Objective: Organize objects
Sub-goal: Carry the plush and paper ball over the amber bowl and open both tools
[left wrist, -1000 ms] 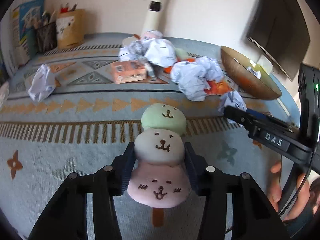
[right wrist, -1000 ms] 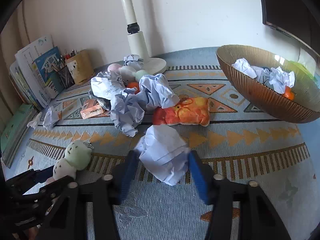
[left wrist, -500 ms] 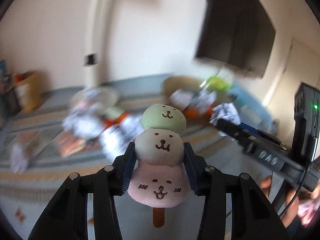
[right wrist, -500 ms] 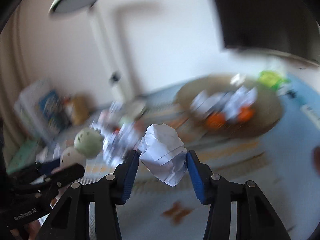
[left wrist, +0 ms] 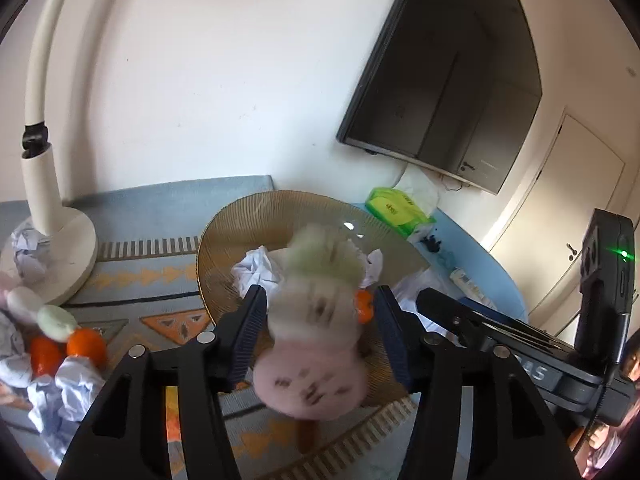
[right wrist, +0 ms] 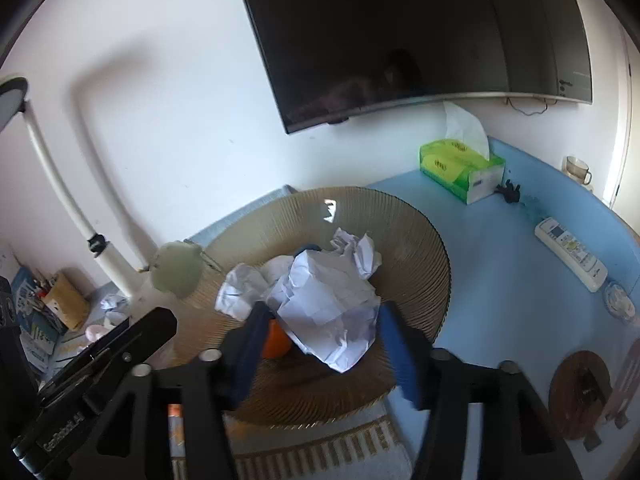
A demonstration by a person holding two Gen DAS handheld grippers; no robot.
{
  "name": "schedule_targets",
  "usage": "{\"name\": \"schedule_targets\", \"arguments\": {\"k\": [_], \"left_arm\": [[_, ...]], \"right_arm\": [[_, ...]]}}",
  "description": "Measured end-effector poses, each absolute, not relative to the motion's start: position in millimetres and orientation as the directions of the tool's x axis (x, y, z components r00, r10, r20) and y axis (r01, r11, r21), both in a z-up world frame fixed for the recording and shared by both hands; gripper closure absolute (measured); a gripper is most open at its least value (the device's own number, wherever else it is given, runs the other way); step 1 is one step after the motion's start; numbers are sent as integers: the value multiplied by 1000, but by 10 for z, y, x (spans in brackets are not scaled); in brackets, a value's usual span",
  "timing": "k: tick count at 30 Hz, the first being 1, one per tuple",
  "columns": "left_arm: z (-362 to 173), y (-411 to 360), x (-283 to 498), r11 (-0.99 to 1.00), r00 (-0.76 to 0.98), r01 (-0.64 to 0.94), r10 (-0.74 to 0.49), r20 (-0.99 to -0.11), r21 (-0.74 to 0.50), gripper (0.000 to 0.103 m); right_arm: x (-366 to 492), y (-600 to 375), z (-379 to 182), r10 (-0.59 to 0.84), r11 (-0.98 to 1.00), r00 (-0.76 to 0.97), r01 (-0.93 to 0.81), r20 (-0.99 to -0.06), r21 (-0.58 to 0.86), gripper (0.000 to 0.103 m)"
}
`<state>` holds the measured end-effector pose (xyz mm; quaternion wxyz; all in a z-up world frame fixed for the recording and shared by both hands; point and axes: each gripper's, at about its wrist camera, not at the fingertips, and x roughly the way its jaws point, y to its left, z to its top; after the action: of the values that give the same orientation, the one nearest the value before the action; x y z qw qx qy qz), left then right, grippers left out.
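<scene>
My left gripper (left wrist: 320, 292) hangs over the ribbed amber bowl (left wrist: 240, 232), its jaws opening. The three-bear plush skewer (left wrist: 316, 332), green, white and pink, is blurred between the pads with a gap on each side. My right gripper (right wrist: 325, 308) is also above the bowl (right wrist: 420, 248), jaws opening. A crumpled white paper ball (right wrist: 328, 312) sits loose between its pads. More crumpled paper and an orange lie in the bowl. The plush's green head (right wrist: 176, 274) shows at the left of the right wrist view.
A white lamp base (left wrist: 60, 248) stands left of the bowl. Oranges and paper balls (left wrist: 68, 348) lie on the patterned rug. A green tissue box (right wrist: 460, 168), a remote (right wrist: 570, 252) and a round wooden coaster (right wrist: 580, 392) rest on the blue surface. A dark screen hangs on the wall.
Both grippers rose from the rug and swung right to above the bowl. Their jaws have widened, and the plush and the paper ball are no longer pinched.
</scene>
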<state>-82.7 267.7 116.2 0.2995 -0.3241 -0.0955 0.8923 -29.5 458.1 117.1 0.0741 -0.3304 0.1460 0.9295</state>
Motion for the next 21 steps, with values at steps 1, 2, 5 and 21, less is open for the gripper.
{"name": "schedule_targets", "arguments": {"k": [1,2,5,21], "left_arm": [[1150,2654,-858,-797,-599,-468,604,-525,-382,49],[1146,2622,-863,-795,-595,-463,606,-528,-391,49],[1209,2375,-765,-782,-586,-453,624,-517,-429,49],[1215,-46,845,-927,-812,-224,348,-469,-300,8]], "right_arm": [[-287,4610,1162,52,-945,-774,-243,-631,220,31],[-280,4626,1161,55,-946,-775,-243,-630,216,31],[-179,4595,1217,50,-947,-783,-234,-620,219,31],[398,2816,1485,-255,-964,-807,172,-533,202,28]]}}
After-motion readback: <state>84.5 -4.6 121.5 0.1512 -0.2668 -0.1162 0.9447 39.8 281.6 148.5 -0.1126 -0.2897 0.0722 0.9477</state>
